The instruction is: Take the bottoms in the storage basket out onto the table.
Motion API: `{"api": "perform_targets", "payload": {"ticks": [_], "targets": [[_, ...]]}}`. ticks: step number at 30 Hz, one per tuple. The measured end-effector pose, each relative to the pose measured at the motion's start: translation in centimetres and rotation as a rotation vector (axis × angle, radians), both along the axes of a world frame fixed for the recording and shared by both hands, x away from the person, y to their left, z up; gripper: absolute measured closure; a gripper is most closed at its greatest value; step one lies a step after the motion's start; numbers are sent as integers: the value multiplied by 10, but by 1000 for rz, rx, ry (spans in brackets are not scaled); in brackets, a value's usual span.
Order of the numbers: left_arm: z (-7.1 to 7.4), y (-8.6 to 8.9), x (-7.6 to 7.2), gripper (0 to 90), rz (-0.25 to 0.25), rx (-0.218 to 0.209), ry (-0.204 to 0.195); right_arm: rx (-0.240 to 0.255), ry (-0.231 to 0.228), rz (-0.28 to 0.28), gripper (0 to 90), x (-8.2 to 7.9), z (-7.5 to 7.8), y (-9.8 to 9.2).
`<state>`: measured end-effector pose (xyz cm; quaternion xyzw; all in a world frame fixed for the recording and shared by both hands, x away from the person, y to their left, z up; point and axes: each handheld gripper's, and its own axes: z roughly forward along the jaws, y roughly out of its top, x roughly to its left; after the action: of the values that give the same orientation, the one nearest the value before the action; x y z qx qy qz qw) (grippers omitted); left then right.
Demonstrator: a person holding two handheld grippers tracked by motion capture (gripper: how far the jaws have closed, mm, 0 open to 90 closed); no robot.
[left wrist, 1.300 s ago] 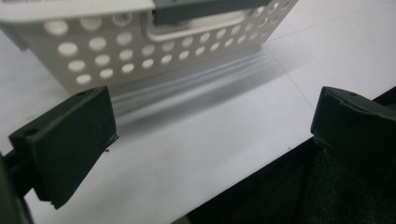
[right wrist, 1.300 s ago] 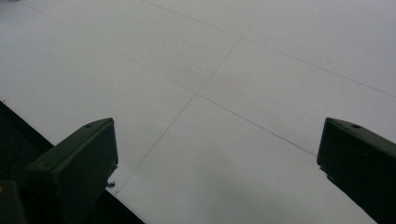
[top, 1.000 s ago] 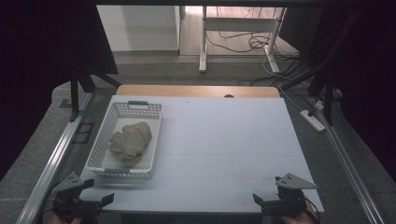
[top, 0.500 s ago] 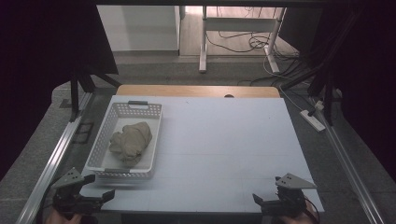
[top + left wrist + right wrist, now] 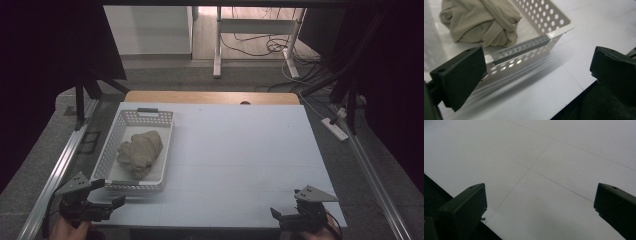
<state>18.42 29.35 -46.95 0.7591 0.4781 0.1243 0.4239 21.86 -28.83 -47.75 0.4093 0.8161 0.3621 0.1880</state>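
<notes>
White table (image 5: 240, 150), left gripper (image 5: 107, 205) seemingly nearer basket (image 5: 112, 186) (jaws apart)

Beige cloth (image 5: 140, 151), white perforated basket (image 5: 111, 150), black tools.

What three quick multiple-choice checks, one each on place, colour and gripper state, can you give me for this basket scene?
1. Where is the bundled cloth? A in the basket; B on the bare table; C between the jaws.
2. What colour is the cloth? A blue; B beige; C red.
3. How does the left gripper stand? A shut on cloth; B shut empty; C open.

Answers: 1 A, the perforated walls surround it. 2 B, it looks beige in the left gripper view. 3 C, its jaws stand wide apart before the basket's corner.
</notes>
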Motion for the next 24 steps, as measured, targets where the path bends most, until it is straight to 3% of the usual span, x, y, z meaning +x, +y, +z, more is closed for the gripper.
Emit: {"api": "perform_targets", "payload": {"ticks": [12, 24], "targets": [[3, -7, 20, 0, -39, 5, -9, -4, 5, 4, 0, 0, 0, 0], [3, -10, 40, 0, -43, 14, 17, 1, 6, 5, 0, 0, 0, 0]]}}
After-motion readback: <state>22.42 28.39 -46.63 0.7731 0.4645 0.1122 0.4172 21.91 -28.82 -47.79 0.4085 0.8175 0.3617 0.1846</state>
